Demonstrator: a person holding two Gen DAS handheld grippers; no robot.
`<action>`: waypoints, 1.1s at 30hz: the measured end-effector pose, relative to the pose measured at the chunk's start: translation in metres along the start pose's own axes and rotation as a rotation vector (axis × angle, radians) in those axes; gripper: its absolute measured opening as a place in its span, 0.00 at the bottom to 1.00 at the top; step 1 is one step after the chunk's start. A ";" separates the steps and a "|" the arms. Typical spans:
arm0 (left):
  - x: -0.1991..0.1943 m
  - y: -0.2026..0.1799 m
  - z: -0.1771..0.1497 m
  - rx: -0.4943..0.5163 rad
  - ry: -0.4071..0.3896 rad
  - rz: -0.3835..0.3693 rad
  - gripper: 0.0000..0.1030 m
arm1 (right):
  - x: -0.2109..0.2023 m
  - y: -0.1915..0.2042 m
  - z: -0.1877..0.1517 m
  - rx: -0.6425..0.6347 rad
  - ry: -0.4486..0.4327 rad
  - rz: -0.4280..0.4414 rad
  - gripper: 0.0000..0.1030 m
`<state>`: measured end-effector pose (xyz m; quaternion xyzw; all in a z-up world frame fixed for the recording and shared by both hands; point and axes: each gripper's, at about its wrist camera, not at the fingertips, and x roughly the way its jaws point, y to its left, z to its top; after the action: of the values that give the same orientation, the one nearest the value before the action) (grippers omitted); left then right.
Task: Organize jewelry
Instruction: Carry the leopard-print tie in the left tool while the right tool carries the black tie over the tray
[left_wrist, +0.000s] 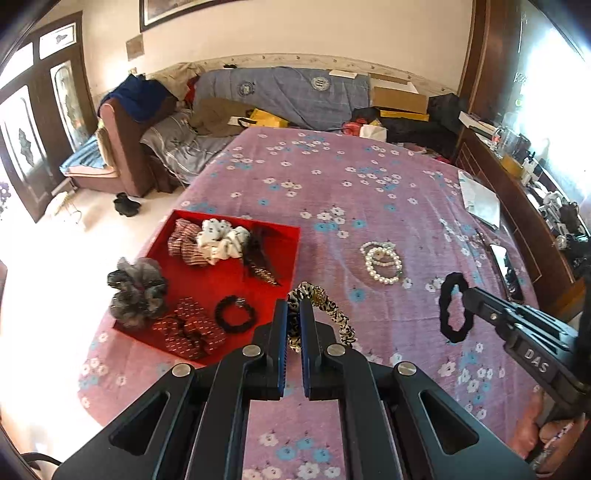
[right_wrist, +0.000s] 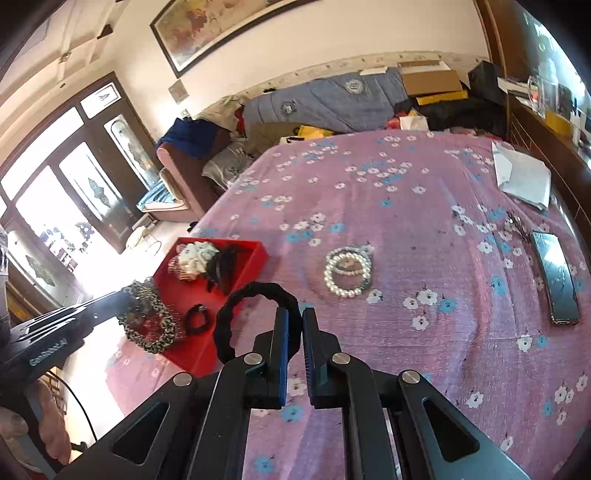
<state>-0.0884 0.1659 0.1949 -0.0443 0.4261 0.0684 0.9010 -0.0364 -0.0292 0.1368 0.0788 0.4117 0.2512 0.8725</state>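
At the bottom centre of its own view, the left gripper (left_wrist: 294, 314) pinches a leopard-print fabric scrunchie (left_wrist: 325, 314) beside the red square tray (left_wrist: 221, 280) of hair ties. The right gripper (right_wrist: 294, 325) clamps a black fabric scrunchie (right_wrist: 255, 317), while white pearl bracelets (right_wrist: 347, 271) lie mid-frame on the pink floral bedspread (right_wrist: 424, 229).

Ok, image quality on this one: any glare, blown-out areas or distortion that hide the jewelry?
Left wrist view: floor beside the red tray is blown out white, the window at right glares; the pearl bracelets stay sharp. Right wrist view: the glass doors wash out around the left gripper and its leopard scrunchie. Both views: fisheye bends the edges, corners vignette dark.
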 end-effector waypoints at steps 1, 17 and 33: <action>-0.002 0.001 -0.001 0.002 -0.002 0.007 0.06 | -0.002 0.002 0.000 -0.004 -0.002 0.003 0.08; -0.034 0.017 -0.012 0.001 -0.048 0.064 0.06 | -0.013 0.045 -0.005 -0.084 -0.019 0.066 0.08; -0.012 0.047 -0.014 -0.019 0.013 0.086 0.06 | 0.014 0.066 -0.001 -0.088 0.027 0.105 0.09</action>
<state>-0.1137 0.2090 0.1945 -0.0349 0.4329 0.1109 0.8939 -0.0542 0.0348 0.1489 0.0586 0.4072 0.3154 0.8551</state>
